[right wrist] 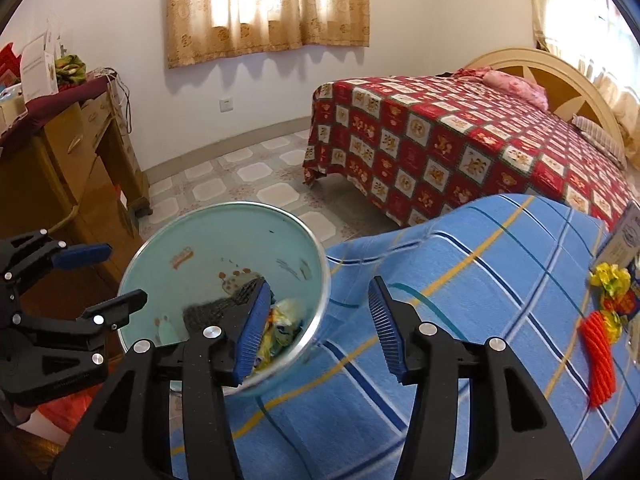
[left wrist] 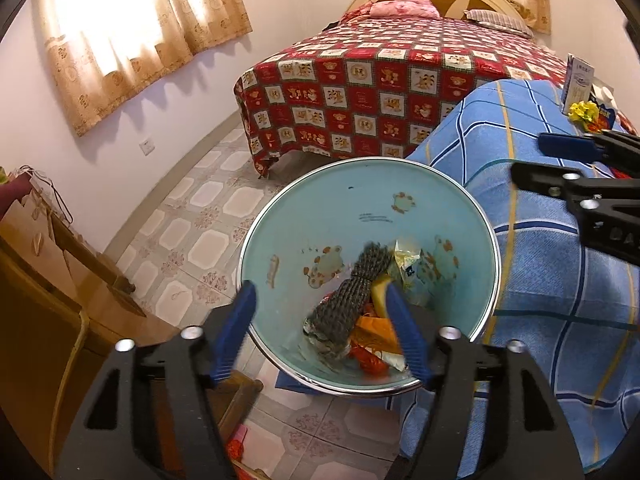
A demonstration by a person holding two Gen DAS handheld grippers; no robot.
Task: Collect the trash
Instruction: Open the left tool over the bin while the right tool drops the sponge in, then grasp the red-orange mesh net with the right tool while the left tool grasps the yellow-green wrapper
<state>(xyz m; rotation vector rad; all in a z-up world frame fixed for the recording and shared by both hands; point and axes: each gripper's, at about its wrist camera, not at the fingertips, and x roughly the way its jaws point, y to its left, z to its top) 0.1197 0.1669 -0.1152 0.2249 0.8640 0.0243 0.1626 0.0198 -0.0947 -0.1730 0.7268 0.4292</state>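
Note:
A pale blue trash bin (left wrist: 320, 216) with a metal rim stands on the floor against a surface covered in blue checked cloth (right wrist: 460, 280). Inside lie a grey woven bundle (left wrist: 352, 292), a yellow wrapper and orange scraps. My left gripper (left wrist: 320, 292) hangs open over the bin mouth, nothing between its pads. My right gripper (right wrist: 319, 284) is open too, straddling the bin's right rim and the cloth edge, and holds nothing. On the cloth at the far right lie a crumpled yellow wrapper (right wrist: 610, 278) and an orange-red ribbed piece (right wrist: 598, 356).
A bed with a red patterned cover (left wrist: 380, 92) stands behind the bin. A wooden dresser (right wrist: 60, 168) with clutter on top is at the left. A small carton (left wrist: 578, 80) stands on the cloth by the wrapper. Tiled floor lies between bed and dresser.

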